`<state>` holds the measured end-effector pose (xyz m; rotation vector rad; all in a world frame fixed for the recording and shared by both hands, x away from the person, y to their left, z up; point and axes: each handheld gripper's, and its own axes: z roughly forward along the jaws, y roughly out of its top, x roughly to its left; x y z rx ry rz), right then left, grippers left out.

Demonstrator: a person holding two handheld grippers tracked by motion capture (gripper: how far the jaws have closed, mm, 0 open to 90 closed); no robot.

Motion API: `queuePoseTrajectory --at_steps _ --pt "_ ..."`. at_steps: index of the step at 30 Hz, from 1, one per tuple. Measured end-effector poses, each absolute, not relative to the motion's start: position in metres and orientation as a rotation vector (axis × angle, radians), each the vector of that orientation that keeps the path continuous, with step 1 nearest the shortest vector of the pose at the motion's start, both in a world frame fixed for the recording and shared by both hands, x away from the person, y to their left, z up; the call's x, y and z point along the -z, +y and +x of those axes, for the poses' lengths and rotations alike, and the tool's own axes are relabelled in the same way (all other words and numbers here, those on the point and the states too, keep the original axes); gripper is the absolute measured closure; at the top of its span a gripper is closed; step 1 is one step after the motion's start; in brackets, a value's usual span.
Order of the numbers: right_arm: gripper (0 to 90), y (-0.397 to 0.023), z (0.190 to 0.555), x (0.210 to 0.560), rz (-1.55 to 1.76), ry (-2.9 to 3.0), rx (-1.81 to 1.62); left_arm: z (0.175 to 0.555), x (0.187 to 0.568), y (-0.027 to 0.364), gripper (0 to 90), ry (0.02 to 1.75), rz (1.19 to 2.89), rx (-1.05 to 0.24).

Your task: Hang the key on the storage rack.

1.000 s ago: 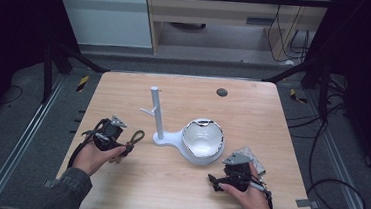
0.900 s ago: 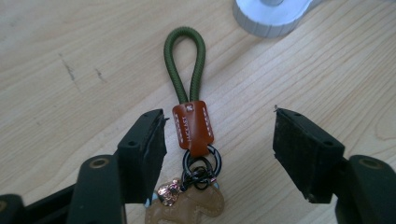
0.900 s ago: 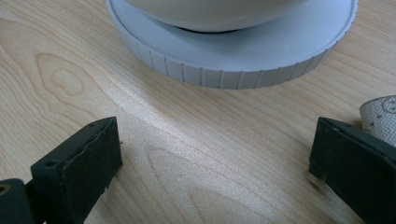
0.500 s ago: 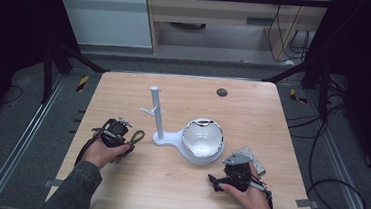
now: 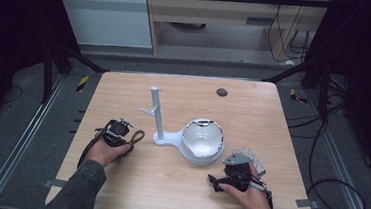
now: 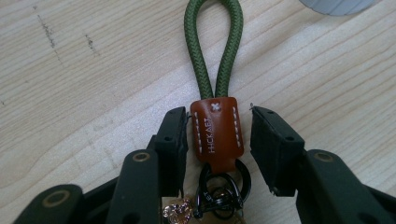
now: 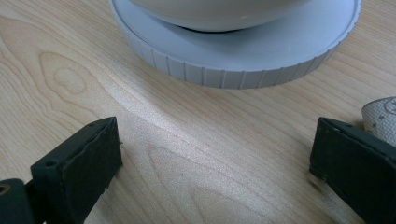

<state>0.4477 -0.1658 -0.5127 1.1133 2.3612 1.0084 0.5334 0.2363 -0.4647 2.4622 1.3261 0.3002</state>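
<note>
Left claw (image 6: 218,140), seen in the left gripper view: the jaws have just been closing and now stand narrow to either side of the brown leather tab (image 6: 217,133) of a keychain (image 6: 215,116). The left pad looks to touch the tab's stitched edge, while a small gap remains at the right pad, so the tab is bracketed but not yet pinched. The keychain lies flat on the wooden counter (image 6: 84,84), its green braided cord loop (image 6: 215,42) pointing away from the claw and its black metal rings (image 6: 224,191) lying back between the jaws.

Handling, as judged: the keychain is light; the cord loop is soft and will droop and swing once lifted; the leather tab is the firmest, flattest and least slippery part, hence the best place for the pads. The rings are hard, smooth and round, and would likely slip or twist.

Right claw (image 7: 215,163), seen in the right gripper view: jaws wide, nothing between them, resting low over the counter before the ribbed grey base (image 7: 233,60) of a white stand.

High view: the left claw (image 5: 129,139) and keychain sit left of the stand's white hook post (image 5: 157,112) and bowl (image 5: 202,138); the right claw (image 5: 213,179) lies near the counter's front right.
</note>
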Motion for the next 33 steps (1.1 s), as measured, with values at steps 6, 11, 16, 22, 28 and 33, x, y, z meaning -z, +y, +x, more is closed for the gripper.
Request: queuePoseTrajectory --at_steps 6,11,16,22,28,33 --pt "2.0 -0.166 0.448 0.513 1.112 2.363 -1.008 0.534 0.466 0.234 58.0 1.332 2.459 -0.32" --pt "2.1 -0.166 0.447 0.513 1.11 2.364 -1.009 0.535 0.466 0.233 59.4 1.337 2.458 -0.316" --pt "2.1 -0.166 0.447 0.513 1.113 2.364 -1.01 0.535 0.467 0.234 61.1 1.335 2.473 -0.318" --pt "2.1 -0.165 0.447 0.513 1.114 2.366 -1.012 0.534 0.467 0.233 65.5 1.332 2.471 -0.327" --pt "2.1 -0.166 0.447 0.512 1.107 2.369 -1.011 0.523 0.454 0.239 65.8 1.297 2.428 -0.37" --pt "2.1 -0.166 0.447 0.512 1.106 2.369 -1.008 0.507 0.439 0.247 65.9 1.245 2.345 -0.429"
